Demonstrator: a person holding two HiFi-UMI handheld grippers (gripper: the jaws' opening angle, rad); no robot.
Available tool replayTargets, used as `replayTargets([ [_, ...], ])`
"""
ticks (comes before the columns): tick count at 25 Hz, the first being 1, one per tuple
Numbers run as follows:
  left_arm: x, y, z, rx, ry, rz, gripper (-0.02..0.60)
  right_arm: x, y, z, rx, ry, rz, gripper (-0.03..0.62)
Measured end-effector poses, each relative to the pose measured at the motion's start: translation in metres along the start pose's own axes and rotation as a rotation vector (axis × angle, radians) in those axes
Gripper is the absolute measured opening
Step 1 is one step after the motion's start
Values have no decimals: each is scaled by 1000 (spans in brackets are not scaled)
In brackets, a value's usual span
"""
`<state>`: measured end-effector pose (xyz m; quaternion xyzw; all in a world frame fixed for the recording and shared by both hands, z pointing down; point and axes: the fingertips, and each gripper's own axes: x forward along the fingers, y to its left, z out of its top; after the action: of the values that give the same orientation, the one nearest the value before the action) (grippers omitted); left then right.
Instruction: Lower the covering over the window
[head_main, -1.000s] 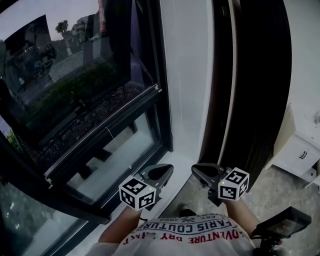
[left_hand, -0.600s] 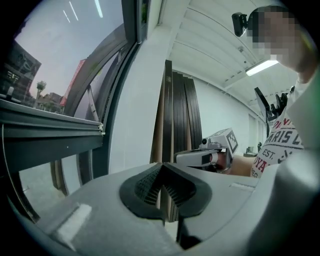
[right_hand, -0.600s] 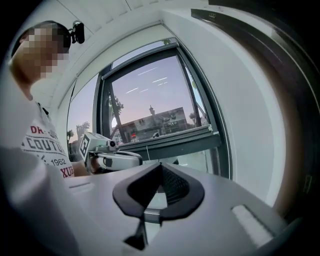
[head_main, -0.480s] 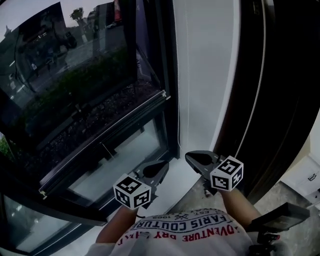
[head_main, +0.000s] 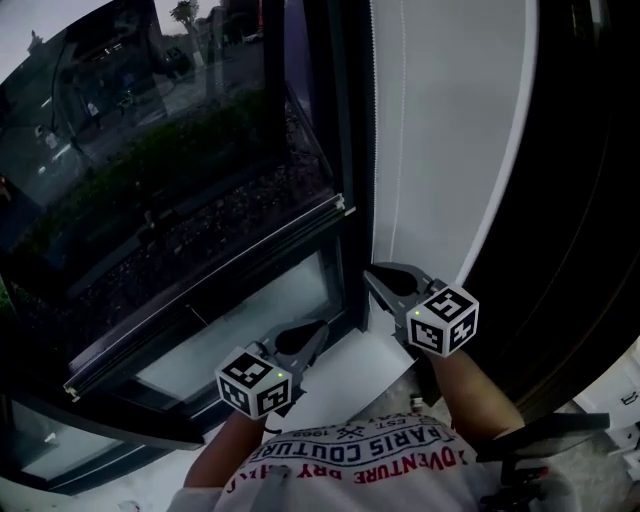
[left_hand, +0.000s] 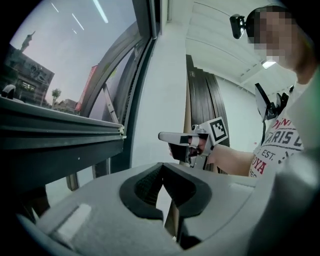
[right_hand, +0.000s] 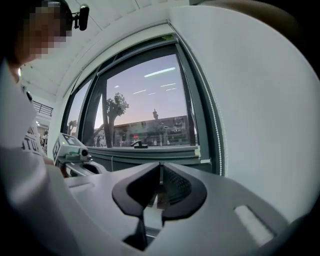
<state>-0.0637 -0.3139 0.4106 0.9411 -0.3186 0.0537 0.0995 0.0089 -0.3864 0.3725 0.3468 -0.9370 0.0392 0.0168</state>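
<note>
The window (head_main: 180, 160) fills the left of the head view, its dark lower sash (head_main: 200, 290) tilted. No blind or shade shows over the glass. A thin bead chain (right_hand: 214, 130) hangs along the frame's right side and shows as a faint line (head_main: 403, 120) on the white wall strip (head_main: 450, 140). My right gripper (head_main: 378, 277) points at the foot of that strip, close to the chain but apart from it. Its jaws have just parted by a hair, look closed, and hold nothing. My left gripper (head_main: 312, 335), lower and to the left over the white sill (head_main: 350, 372), is shut and empty.
A tall dark panel (head_main: 580, 200) stands right of the white strip. The tilted sash edge (left_hand: 60, 132) juts out beside the left gripper (left_hand: 162, 172). The right gripper (left_hand: 167, 136) reaches out ahead of it. The person's printed shirt (head_main: 370, 455) is at the bottom.
Both grippers have moved forward toward the window. The right one has risen further, up to the foot of the white strip. The view has closed in on the frame.
</note>
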Motion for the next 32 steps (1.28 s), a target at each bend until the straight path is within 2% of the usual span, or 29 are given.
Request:
replayTargets([
  [9,21,19,0,8,9,52,2,42,-65,31,24,-87,-82,107],
  [15,20,24,-3,5,7,83,2,51,-100,52,12,-149,-229,188],
  [18,21,26,-3,1,6,92,2,58,-110,59,-9,-152,-276,224],
  [25,22,30,0,0,1,104,2,74,-129,67,-30,-150,-349,242],
  [32,24,31,0,1,8,91,2,95,-137,60,-47,-113,-375,211],
])
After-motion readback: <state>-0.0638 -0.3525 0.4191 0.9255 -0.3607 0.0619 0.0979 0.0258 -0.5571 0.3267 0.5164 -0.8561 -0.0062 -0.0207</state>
